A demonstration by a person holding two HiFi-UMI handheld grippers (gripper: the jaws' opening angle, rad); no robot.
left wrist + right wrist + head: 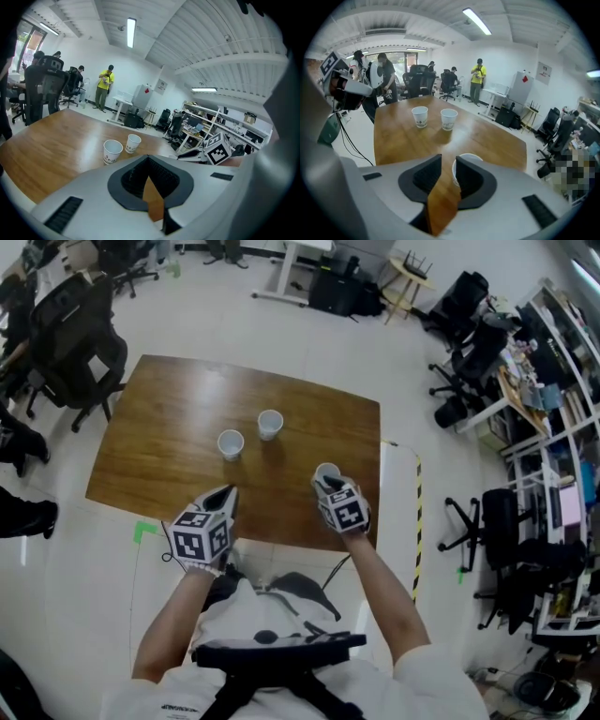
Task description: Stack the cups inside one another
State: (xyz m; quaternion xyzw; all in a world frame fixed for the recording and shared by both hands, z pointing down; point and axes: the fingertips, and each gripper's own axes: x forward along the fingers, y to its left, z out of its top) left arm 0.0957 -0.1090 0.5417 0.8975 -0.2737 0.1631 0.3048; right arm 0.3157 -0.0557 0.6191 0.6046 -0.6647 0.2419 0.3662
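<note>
On a wooden worktop point(159, 446), a left cup point(231, 442) and a right cup point(270, 423) stand upright side by side in the middle. A third cup point(325, 469) stands near right, at the tips of the right gripper's point(330, 486) parted fingers. The left gripper's point(228, 491) fingers are together, empty.

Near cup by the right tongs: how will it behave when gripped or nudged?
Cup looks like thin paper and seemingly empty: probably very light, wall likely to dent under a hard squeeze. Standing upright on the glossy table: a side nudge may slide or tip it.
</note>
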